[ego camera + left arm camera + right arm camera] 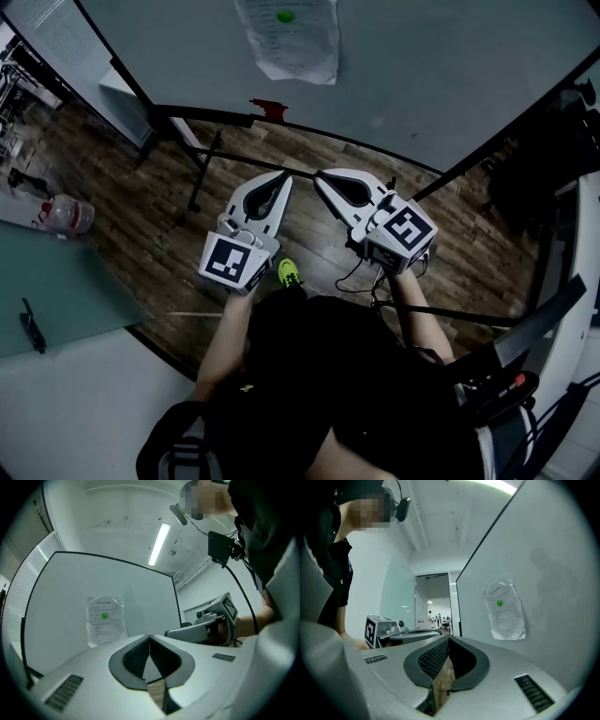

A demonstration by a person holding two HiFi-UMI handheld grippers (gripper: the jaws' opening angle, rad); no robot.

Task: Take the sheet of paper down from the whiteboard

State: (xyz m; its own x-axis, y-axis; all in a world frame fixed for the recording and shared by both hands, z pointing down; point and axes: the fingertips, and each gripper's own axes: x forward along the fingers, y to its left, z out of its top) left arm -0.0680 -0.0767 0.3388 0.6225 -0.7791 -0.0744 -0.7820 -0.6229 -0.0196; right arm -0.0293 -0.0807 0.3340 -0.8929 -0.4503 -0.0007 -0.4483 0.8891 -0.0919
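Left gripper (pixel 281 178) — level, aimed at the whiteboard (pixel 422 84), short of it, jaws closed, empty. Right gripper (pixel 322 176) alongside: same pose, closed, empty. Sheet of paper (pixel 291 42) hangs on the whiteboard under a green dot (pixel 285 16) — print illegible.

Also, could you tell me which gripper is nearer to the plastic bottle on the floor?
Left. In the head view the left gripper is to the right of the bottle, and the right gripper is farther right still.

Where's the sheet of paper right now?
Head view, top centre: the sheet of paper hangs on the whiteboard, pinned by a green dot, just above the red object on the board's lower edge.
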